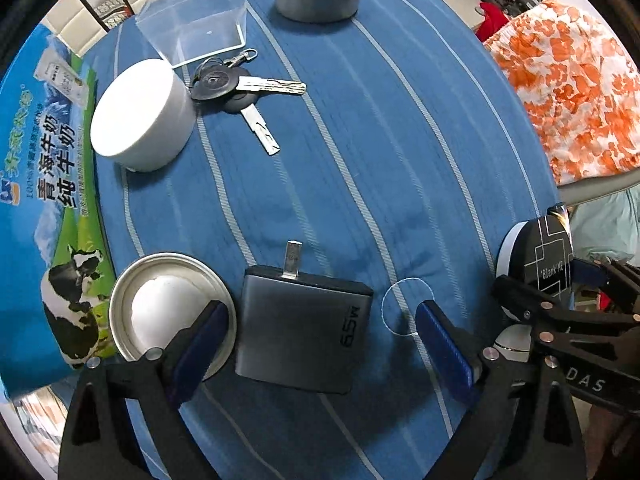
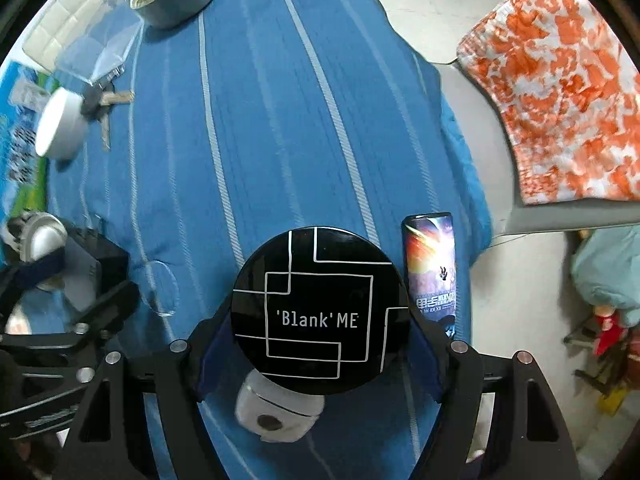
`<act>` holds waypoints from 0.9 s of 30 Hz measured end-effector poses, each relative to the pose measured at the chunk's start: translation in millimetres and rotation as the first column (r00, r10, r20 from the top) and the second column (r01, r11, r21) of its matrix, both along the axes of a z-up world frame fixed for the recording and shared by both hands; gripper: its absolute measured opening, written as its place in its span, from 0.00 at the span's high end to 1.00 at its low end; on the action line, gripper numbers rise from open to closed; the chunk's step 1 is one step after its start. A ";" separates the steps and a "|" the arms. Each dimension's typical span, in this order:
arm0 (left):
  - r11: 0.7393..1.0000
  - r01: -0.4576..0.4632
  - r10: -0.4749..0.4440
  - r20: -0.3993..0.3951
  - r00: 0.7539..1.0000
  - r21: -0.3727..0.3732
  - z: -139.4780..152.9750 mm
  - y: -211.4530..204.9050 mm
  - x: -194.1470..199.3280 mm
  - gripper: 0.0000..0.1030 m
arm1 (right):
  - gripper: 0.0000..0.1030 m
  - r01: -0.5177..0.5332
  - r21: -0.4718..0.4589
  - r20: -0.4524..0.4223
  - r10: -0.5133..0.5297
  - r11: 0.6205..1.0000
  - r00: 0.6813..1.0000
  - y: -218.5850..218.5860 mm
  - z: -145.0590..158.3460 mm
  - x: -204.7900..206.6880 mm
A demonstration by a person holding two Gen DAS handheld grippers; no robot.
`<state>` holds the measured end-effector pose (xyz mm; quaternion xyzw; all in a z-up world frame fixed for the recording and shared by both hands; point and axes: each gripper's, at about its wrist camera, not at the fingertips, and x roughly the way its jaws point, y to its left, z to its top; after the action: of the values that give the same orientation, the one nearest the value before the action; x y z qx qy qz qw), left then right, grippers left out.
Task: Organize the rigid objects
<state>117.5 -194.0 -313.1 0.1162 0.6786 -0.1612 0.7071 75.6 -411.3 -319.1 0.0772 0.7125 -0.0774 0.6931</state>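
At lower left, a round metal tin [image 1: 132,308] holds a white lump [image 1: 168,312]. The left hand-held gripper [image 1: 320,332] gapes wide around a grey 65W charger block [image 1: 300,328]. The right hand-held gripper [image 2: 320,344] clamps a black round 'Blank' ME compact [image 2: 320,312].

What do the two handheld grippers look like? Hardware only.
Left gripper and right gripper match: black plastic scissor-style linkages with triangular cutouts, silver pivot rivets, and dark blue finger pads. White "DAS" lettering marks the right gripper's body. No cables or sleeves visible.

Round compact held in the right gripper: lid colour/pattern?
Glossy black round compact lid with thin white angular lines and "'Blank' ME" lettering; clearest in right wrist view.
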 end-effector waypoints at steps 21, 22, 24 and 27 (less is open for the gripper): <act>0.992 -0.057 0.052 -0.038 0.998 -0.117 23.1 46.5 -25.9 0.38 | 0.24 0.006 0.073 -0.010 -0.006 0.997 1.000 18.6 -0.1 -18.1; 0.991 -0.067 0.062 -0.049 0.997 -0.111 22.7 46.4 -26.5 0.38 | 0.24 0.005 0.073 -0.011 -0.005 0.997 1.000 18.2 -0.6 -17.7; 0.993 -0.062 0.054 -0.079 0.995 -0.097 17.1 42.7 -25.4 0.37 | 0.24 0.005 0.072 -0.015 -0.004 0.997 1.000 15.9 -2.6 -15.5; 0.999 0.001 -0.005 -0.083 0.997 -0.054 12.2 27.8 -25.2 0.22 | 0.24 -0.005 0.026 -0.031 0.006 1.000 0.999 17.3 -5.1 -12.8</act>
<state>92.3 -166.1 -300.9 0.0912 0.7027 -0.1853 0.6809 62.8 -394.0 -324.2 0.0829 0.7244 -0.0676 0.6810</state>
